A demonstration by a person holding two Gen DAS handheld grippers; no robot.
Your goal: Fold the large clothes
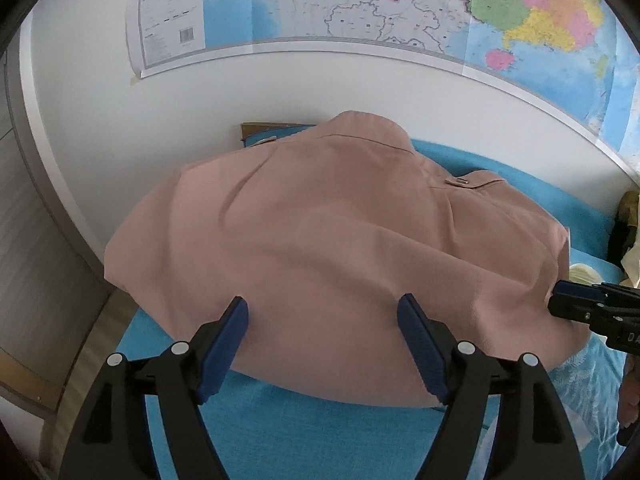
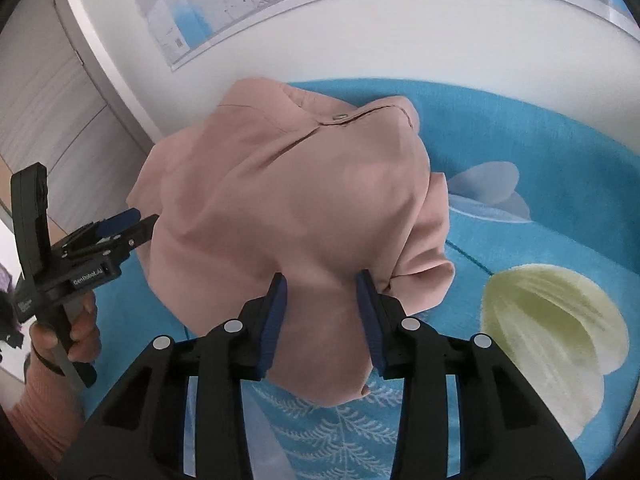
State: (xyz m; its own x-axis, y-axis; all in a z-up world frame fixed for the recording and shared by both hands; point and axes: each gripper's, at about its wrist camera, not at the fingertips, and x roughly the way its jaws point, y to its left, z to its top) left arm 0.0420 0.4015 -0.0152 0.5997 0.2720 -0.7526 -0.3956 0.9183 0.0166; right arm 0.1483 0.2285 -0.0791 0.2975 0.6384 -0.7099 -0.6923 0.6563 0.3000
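Note:
A large dusty-pink garment (image 1: 320, 220) lies folded into a broad bundle on a blue flowered bed sheet (image 1: 320, 432). A small metal snap shows on its upper part. My left gripper (image 1: 322, 306) hovers over the garment's near edge with its blue pads wide apart and nothing pinched. The right wrist view shows the same garment (image 2: 288, 200), crumpled at its right side. My right gripper (image 2: 321, 280) stands over its near part, pads apart with cloth lying between them and bunched against the right pad. The left gripper (image 2: 136, 220) sits at the garment's left edge, held by a hand.
A white wall with a big coloured map (image 1: 360, 0) rises behind the bed. A grey cabinet (image 2: 40, 80) stands at the left. Dark and yellowish items (image 1: 632, 216) sit at the right edge. The sheet (image 2: 540, 160) is bare to the right of the garment.

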